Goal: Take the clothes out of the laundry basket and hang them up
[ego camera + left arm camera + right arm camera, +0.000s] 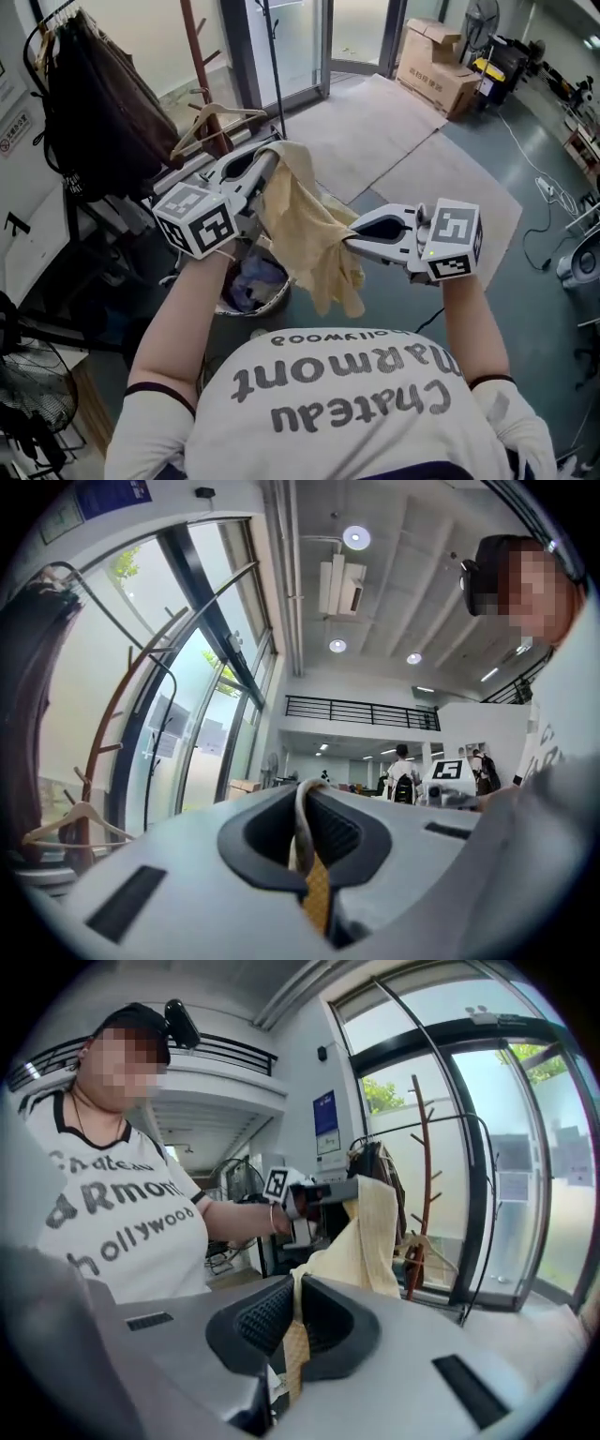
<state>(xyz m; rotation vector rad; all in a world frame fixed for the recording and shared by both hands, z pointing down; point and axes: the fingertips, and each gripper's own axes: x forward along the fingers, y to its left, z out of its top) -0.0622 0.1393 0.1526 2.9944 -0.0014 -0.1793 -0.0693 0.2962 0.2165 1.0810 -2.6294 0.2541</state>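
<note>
Viewing head: yellow cloth [298, 220] spans left gripper [273, 159] to right gripper [350, 236], long axis slanting down rightward, tail hanging above laundry basket [277, 301] | left gripper view: jaws clamped on cloth edge | right gripper view: jaws pinching cloth, which rises toward left gripper.

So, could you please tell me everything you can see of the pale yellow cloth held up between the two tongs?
The pale yellow cloth looks soft and limp, with what seems a fine waffle weave, and it is rumpled into folds. The left tongs are shut on its upper edge and the right tongs on a lower fold, so it slants between them in the air. Its loose end hangs free, with the laundry basket below.
</note>
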